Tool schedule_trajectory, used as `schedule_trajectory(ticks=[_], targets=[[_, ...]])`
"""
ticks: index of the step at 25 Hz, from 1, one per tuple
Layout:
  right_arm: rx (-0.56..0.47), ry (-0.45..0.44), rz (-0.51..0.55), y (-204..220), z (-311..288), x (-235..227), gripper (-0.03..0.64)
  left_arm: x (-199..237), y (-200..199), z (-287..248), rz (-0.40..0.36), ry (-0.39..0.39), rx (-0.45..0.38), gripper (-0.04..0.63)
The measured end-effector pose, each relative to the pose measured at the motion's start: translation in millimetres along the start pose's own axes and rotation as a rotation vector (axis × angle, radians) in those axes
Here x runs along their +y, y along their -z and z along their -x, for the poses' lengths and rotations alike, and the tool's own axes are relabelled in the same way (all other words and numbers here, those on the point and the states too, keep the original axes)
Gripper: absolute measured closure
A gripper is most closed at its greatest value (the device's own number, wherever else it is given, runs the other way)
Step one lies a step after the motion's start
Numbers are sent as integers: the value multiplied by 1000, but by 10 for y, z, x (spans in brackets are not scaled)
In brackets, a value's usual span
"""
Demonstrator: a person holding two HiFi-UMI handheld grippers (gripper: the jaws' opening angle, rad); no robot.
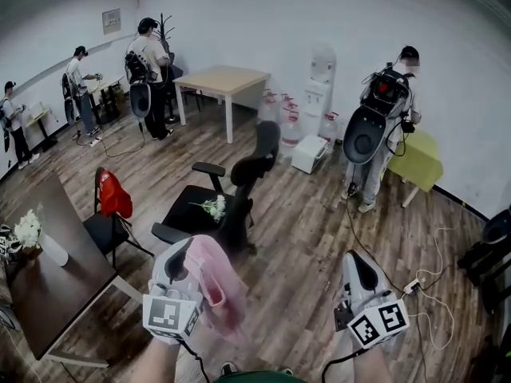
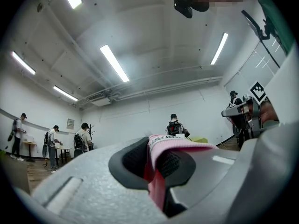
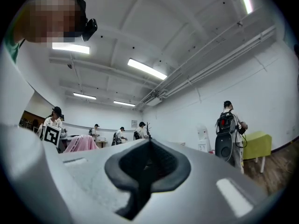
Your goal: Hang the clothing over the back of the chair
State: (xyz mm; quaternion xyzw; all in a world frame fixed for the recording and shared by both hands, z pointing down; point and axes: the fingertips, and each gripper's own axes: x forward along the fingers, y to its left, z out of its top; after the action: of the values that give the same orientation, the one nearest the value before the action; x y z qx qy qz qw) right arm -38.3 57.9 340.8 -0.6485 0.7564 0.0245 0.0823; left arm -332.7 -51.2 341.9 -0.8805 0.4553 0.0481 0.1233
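A pink garment (image 1: 217, 287) hangs from my left gripper (image 1: 185, 255), whose jaws are shut on its collar edge (image 2: 164, 147). In the left gripper view the pink fabric with a white label folds over the dark pads. My right gripper (image 1: 361, 271) is held low at the right, jaws shut with nothing between them (image 3: 148, 164). The black office chair (image 1: 239, 191) stands ahead of both grippers, its tall back (image 1: 262, 152) bare and a small bunch of white flowers (image 1: 214, 207) lying on its seat.
A dark table (image 1: 48, 270) with a white flower vase (image 1: 32, 234) stands at left, beside a chair with a red garment (image 1: 113, 195). Several people work around the room; one with a backpack (image 1: 382, 126) stands by a green table (image 1: 419, 159). Cables (image 1: 423, 282) lie on the wood floor.
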Motion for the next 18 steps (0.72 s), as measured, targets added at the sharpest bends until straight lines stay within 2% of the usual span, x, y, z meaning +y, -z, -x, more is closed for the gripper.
schedule_trajectory(ticks=[7, 11, 18], targets=[[51, 57, 10, 80, 3, 368, 623, 258, 132, 86, 38, 73, -4, 572], [108, 79, 7, 251, -39, 450, 623, 360, 236, -11, 28, 103, 17, 572], [153, 54, -32, 469, -249, 340, 623, 604, 421, -274, 3, 79, 54, 572]])
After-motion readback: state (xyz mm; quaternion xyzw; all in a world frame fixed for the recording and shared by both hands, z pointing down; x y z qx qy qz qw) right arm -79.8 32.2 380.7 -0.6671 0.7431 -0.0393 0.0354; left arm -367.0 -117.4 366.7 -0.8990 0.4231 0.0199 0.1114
